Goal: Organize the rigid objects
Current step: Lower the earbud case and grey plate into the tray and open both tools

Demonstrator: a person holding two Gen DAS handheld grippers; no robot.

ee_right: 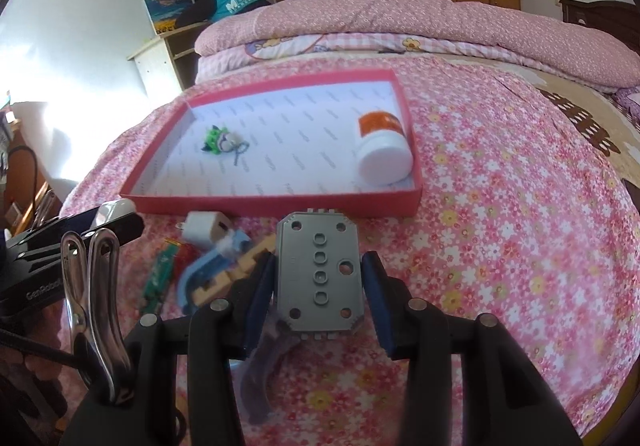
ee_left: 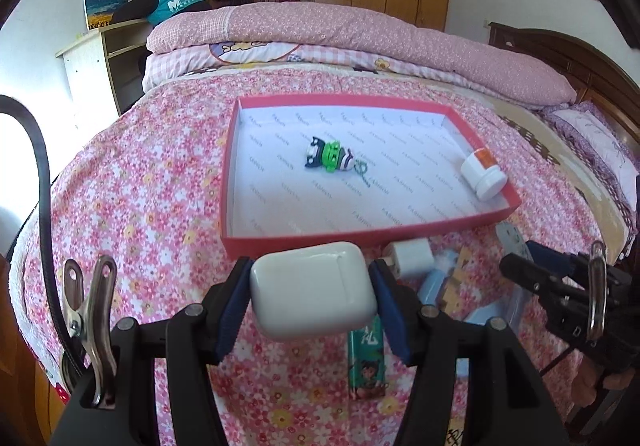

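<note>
Earbud case [ee_left: 313,289] was clamped between the jaws of the left gripper [ee_left: 313,296], held just short of the red tray [ee_left: 228,166], likely for dropping in beside the keychain figure [ee_left: 329,157] and pill bottle [ee_left: 483,173]. Grey plate [ee_right: 319,273] on the bed was straddled by the right gripper [ee_right: 319,296], jaws apart and not yet gripping.

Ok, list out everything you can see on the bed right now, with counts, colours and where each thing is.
red tray: 1, red rim, white lining, on bedspread
keychain figure: 1, green and black, in tray
pill bottle: 1, white, orange label, lying in tray corner
earbud case: 1, white, in left gripper
grey plate: 1, grey, holed, between right gripper's fingers
charger plug: 1, white, before tray
green card: 1, green, on bedspread
left gripper: 1, black, shut on case
right gripper: 1, black, grip unclear
</note>
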